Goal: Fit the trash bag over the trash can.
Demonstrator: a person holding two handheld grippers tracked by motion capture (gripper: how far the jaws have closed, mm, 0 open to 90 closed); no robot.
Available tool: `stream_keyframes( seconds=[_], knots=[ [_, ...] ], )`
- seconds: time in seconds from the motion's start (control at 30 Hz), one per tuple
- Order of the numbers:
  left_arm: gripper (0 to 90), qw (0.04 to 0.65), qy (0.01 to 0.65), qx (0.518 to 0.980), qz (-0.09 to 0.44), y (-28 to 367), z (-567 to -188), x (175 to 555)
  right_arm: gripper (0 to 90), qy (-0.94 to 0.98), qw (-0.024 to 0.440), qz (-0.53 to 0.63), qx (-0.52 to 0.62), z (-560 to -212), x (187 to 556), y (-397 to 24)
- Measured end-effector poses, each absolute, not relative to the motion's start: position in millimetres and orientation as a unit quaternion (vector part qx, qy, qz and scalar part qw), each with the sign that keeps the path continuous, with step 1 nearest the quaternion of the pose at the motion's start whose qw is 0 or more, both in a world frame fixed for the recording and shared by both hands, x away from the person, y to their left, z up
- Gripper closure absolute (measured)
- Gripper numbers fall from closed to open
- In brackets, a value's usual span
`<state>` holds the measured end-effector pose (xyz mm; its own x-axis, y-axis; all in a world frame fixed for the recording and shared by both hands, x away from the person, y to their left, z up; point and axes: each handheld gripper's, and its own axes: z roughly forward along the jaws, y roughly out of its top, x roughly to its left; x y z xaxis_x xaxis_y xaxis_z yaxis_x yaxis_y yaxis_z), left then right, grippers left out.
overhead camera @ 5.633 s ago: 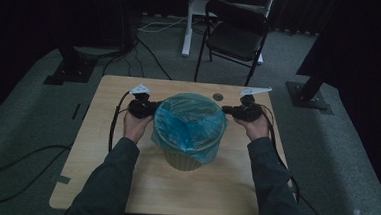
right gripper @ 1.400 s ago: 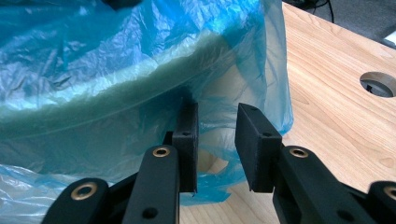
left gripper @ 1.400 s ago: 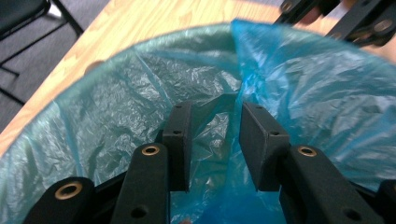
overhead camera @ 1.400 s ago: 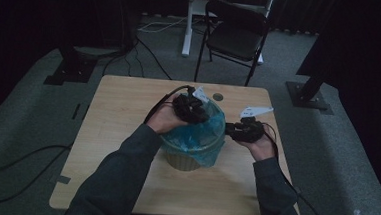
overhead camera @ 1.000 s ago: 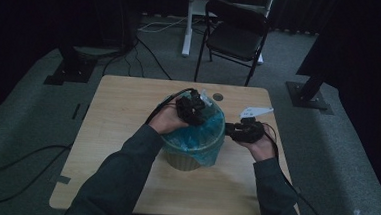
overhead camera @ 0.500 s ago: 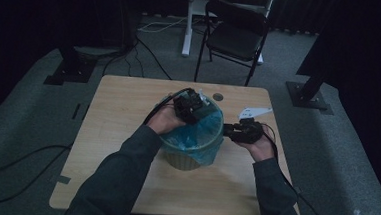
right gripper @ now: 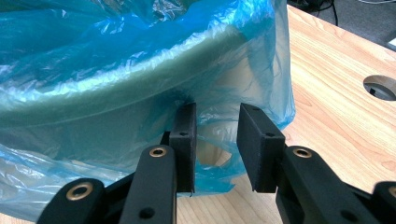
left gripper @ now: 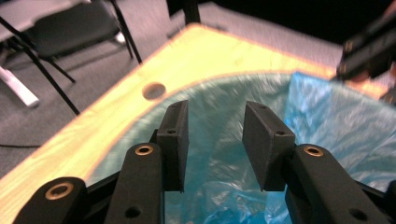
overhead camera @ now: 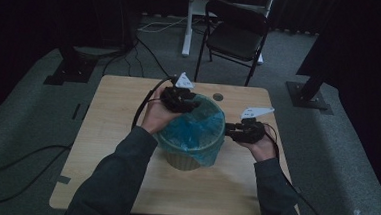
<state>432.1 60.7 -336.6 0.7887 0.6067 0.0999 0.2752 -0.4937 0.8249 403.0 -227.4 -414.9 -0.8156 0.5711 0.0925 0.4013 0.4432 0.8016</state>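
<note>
I see the bin (overhead camera: pixel 188 155) standing near the middle of the desk (overhead camera: pixel 111 147), lined with a blue bag (overhead camera: pixel 197 130) folded over its rim. My left hand-held gripper (left gripper: pixel 215 140) hovers above the bin's far left edge, jaws apart with nothing between them. My right hand-held gripper (right gripper: pixel 215 142) sits at the bin's right side, jaws released, with the bag's hanging skirt loose in the gap, not pinched.

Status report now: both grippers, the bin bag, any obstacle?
Left gripper open above blue bag. Right gripper open at bag's skirt under bin rim. Nothing in the way.
</note>
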Motion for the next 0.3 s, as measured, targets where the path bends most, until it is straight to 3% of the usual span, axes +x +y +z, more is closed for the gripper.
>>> stream_keyframes(
  seconds=[0.3],
  knots=[
    [59.0,0.470,0.295,0.806,0.208,92,-333,428,66.8,0.842,0.098,0.444,0.290,-414,403,-229]
  ],
)
